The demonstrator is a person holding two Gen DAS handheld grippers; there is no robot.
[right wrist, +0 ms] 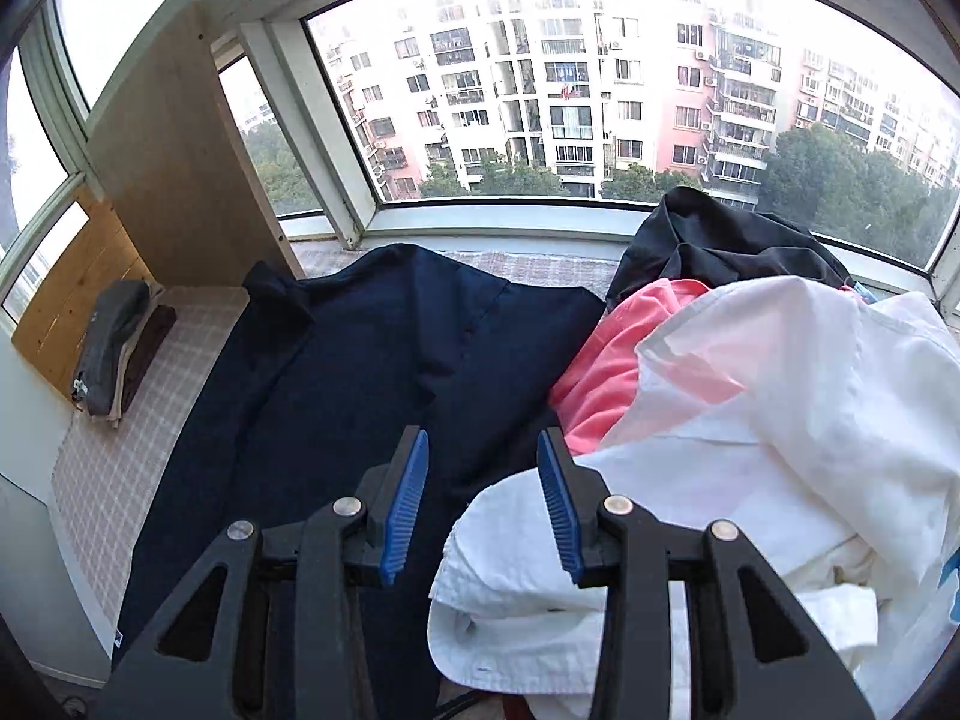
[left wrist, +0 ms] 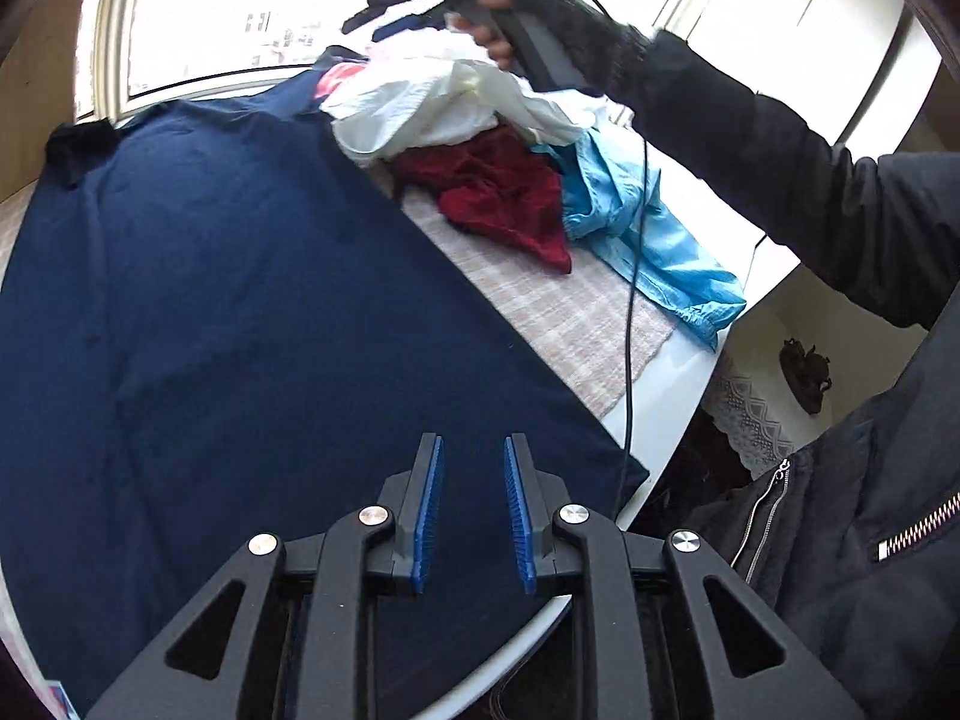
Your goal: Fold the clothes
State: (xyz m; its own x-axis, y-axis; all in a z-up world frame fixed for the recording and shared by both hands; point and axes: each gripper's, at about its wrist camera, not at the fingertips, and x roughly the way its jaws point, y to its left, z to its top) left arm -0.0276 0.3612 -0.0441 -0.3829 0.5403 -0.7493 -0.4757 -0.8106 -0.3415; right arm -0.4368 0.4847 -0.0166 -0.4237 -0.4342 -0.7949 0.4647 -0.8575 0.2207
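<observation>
Only from the right wrist: folded stack (right wrist: pixel 117 354); both grippers' jaws released, empty.

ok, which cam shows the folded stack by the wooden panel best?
Right wrist view: the folded stack sits unobstructed at far left on the checked cloth, against the wooden panel. The left wrist view does not show it.

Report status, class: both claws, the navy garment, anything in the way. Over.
Left claw open, empty, over navy garment. Right claw open, empty. Garment spread flat, unfolded. White shirt from the heap overlaps its edge.
</observation>
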